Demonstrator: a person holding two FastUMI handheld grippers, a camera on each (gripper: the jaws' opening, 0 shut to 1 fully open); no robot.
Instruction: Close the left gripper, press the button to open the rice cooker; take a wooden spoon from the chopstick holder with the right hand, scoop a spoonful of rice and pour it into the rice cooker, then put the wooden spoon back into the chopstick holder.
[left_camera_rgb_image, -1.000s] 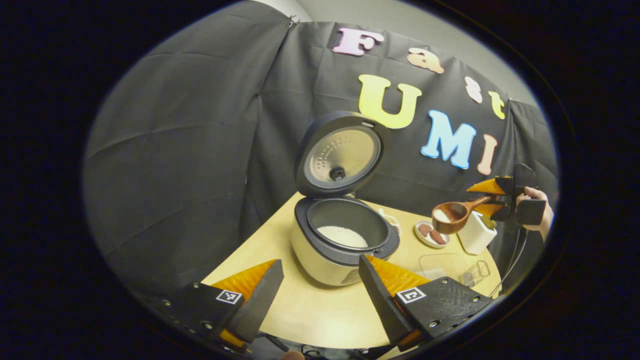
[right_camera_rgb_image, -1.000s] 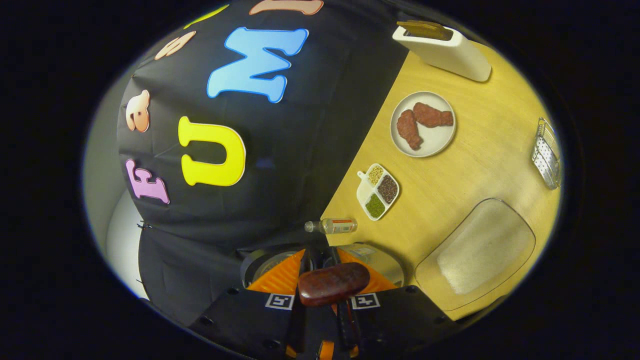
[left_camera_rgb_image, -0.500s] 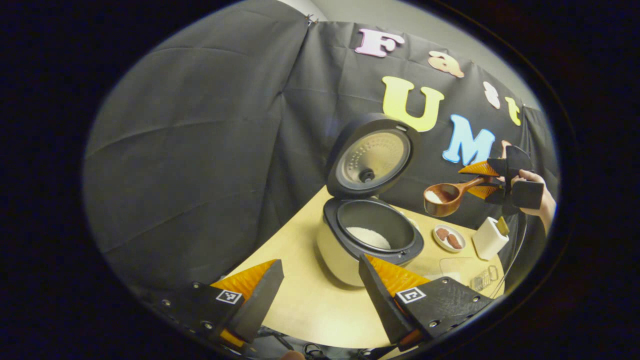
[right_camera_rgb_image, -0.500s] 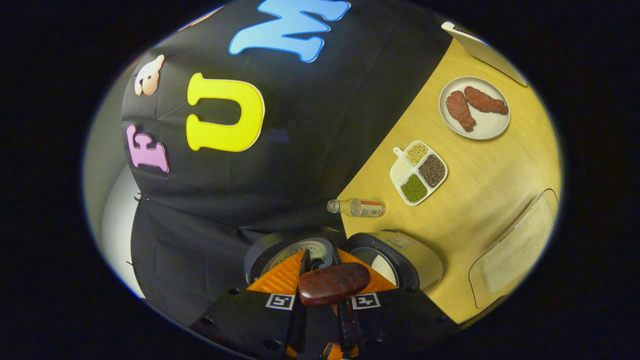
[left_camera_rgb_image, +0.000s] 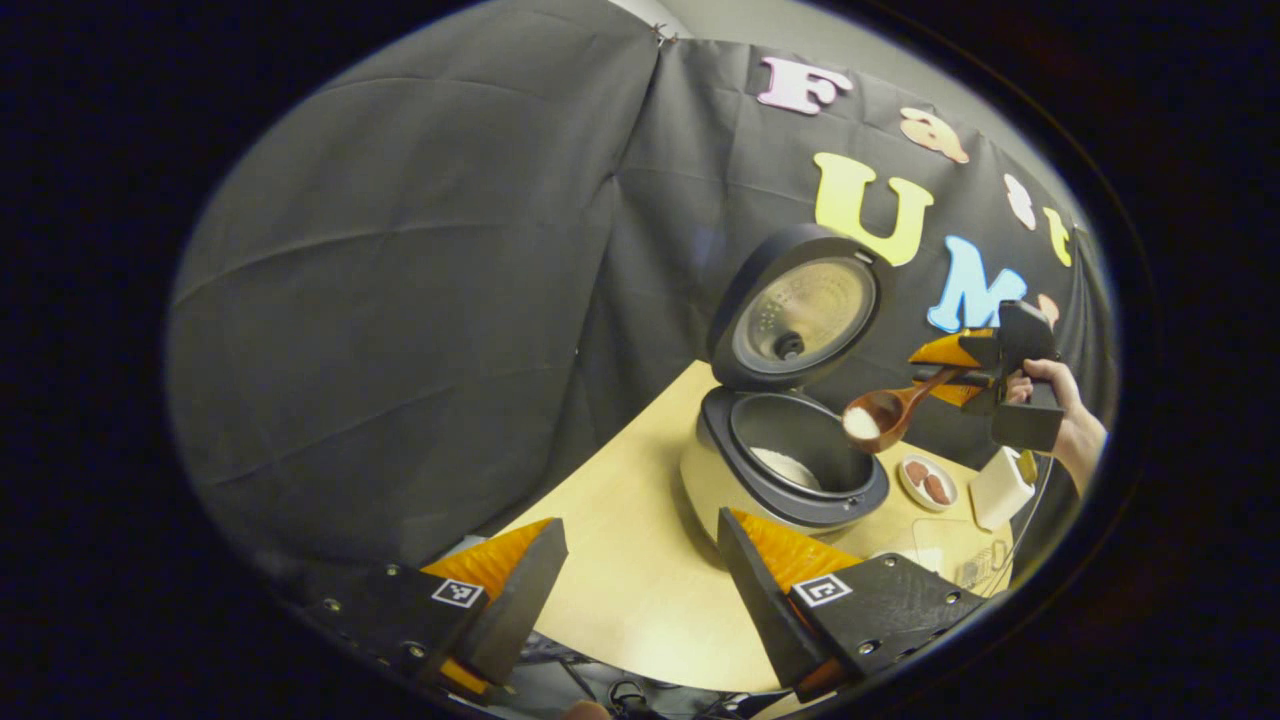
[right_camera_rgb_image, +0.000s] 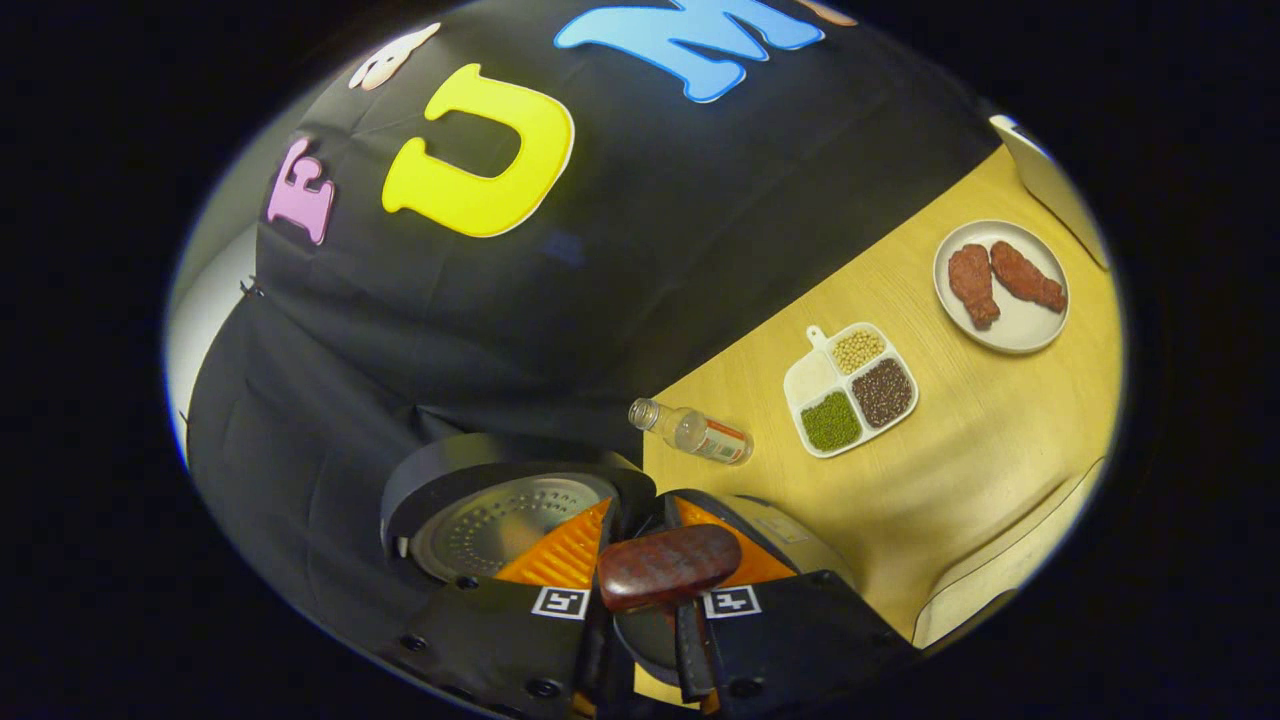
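Observation:
The rice cooker (left_camera_rgb_image: 775, 470) stands on the table with its lid (left_camera_rgb_image: 800, 312) raised and white rice in its pot. Over the pot's right rim hangs a wooden spoon (left_camera_rgb_image: 880, 410) tipped down, rice in its bowl. My right gripper (left_camera_rgb_image: 965, 368), held by a hand, is shut on the spoon's handle. In the right gripper view the handle's end (right_camera_rgb_image: 668, 565) sticks out between that gripper's (right_camera_rgb_image: 645, 520) fingers, with the cooker's lid (right_camera_rgb_image: 505, 510) just beyond. My left gripper (left_camera_rgb_image: 640, 560) is open, low over the table's near edge. The white chopstick holder (left_camera_rgb_image: 1000, 487) stands far right.
A plate of brown meat pieces (right_camera_rgb_image: 1003, 286), a divided dish of grains and beans (right_camera_rgb_image: 850, 388) and a small bottle lying on its side (right_camera_rgb_image: 692, 432) sit on the wooden table (right_camera_rgb_image: 960, 450). A clear tray (right_camera_rgb_image: 1010, 580) lies at its edge.
The right gripper has carried the spoon from above the holder over to the cooker's pot and tipped it downward. The left gripper view has swung left; its fingers stay open.

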